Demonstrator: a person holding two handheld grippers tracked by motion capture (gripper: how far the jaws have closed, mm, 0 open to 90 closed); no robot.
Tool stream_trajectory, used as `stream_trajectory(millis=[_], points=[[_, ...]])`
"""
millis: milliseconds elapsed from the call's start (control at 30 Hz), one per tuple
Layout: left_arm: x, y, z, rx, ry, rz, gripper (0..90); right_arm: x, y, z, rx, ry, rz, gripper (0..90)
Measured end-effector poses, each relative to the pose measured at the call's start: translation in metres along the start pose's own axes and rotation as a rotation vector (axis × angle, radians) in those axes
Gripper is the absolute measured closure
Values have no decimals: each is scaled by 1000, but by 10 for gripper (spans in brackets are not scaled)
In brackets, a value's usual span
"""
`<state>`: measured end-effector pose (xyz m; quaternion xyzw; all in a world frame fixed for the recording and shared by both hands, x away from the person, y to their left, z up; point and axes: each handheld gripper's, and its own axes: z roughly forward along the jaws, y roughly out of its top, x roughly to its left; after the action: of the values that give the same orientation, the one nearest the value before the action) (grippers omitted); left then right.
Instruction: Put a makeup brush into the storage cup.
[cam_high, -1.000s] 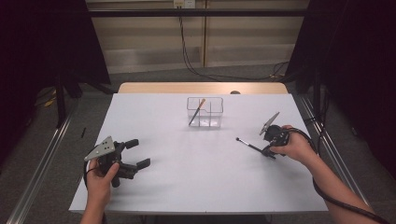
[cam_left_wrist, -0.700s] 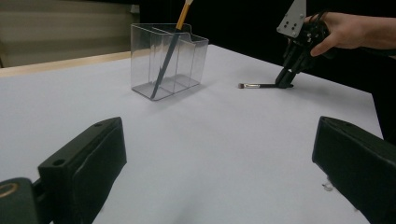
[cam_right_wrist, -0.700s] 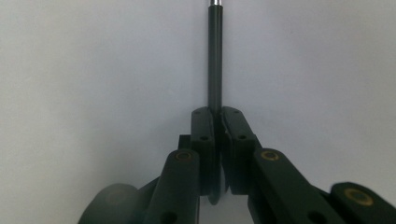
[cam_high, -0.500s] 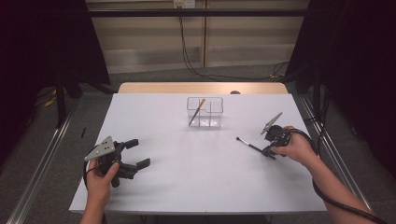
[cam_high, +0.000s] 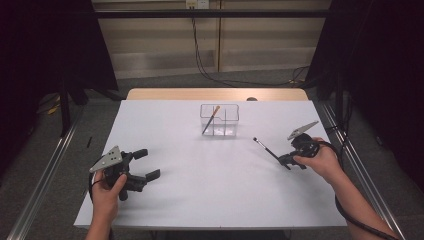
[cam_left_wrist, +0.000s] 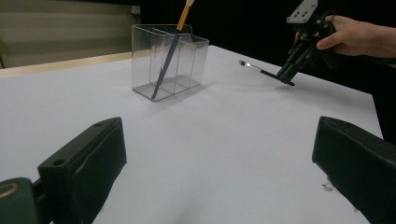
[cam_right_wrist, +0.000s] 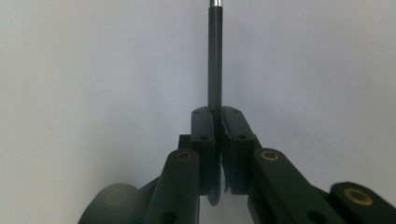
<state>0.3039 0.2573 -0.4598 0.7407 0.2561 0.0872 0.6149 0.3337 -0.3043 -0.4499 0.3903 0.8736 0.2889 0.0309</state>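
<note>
My left gripper rests low on the white table with its jaws spread wide and nothing between them; it sits well apart from the work, off to the near left.

Ahead of it and to its right stands the clear organizer, a see-through box split into compartments, with an orange-handled brush leaning in its left compartment, bristle end down.

Further right, my right gripper is clamped on the black brush, pinching it near the handle end. The brush runs straight out from the jaws along their own line, its silver ferrule and dark tip held just above the table and pointing toward the organizer. It is a slim, dark stick, thin enough that the jaws are nearly together.

The organizer lies beyond the brush's tip, up and to the left of my right hand, which is the nearer one. I judge the brush must be tipped upright before it goes in.
</note>
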Motion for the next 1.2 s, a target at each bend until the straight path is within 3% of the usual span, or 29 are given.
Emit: stream_trajectory(millis=[200, 500, 1200], points=[[0, 0, 0, -8, 0, -5, 28, 3, -5, -6, -153, 6, 29, 852], [0, 0, 0, -7, 4, -5, 28, 8, -15, -10, -312, 18, 48, 852], [-1, 1, -1, -18, 4, -7, 28, 21, -25, -5, -502, 82, 39, 852]])
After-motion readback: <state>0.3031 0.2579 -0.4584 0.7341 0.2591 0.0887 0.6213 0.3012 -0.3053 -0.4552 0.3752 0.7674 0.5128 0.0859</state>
